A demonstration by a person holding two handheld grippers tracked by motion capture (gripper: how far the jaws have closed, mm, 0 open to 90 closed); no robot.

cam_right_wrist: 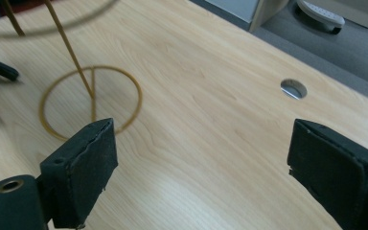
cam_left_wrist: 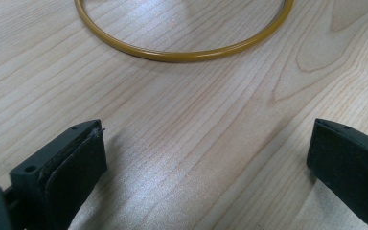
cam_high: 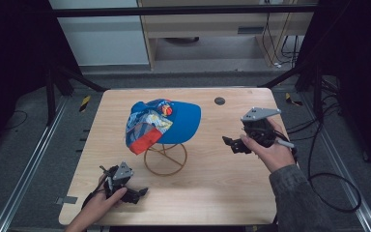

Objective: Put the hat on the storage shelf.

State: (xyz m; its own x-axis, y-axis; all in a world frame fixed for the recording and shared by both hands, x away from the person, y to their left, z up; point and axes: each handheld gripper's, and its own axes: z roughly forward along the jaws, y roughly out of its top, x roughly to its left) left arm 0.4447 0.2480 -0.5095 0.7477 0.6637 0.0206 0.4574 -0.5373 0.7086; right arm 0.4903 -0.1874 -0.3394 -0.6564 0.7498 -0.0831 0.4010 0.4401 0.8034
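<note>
Left gripper (cam_high: 136, 193): held in the person's left hand (cam_high: 99, 203) at the near left of the table (cam_high: 222, 179); jaws spread wide with nothing between them (bare wood shows between them in the left gripper view (cam_left_wrist: 206, 158)), held low over the tabletop.
Right gripper (cam_high: 232, 143): held in the person's right hand (cam_high: 273, 152) over the right side of the table, raised off the surface; jaws spread wide and empty in the right gripper view (cam_right_wrist: 201, 167), pointing toward the stand.
Sleeve (cam_high: 294, 193): grey, on the right forearm, entering from the bottom edge.
Wire stand (cam_high: 165, 157): yellow-brown, its ring base flat on the wood near the table's centre, thin struts rising from it; the ring's near arc lies just ahead of the left gripper (cam_left_wrist: 182, 53).
Cap (cam_high: 162, 123): blue with a multicoloured printed panel and a red patch, resting on top of the stand, clear of both grippers.
Cable port (cam_high: 219, 101): small round dark opening in the far part of the tabletop, right of the cap.
Cables (cam_high: 333, 193): black, trailing from the right gripper across the floor at right.
</note>
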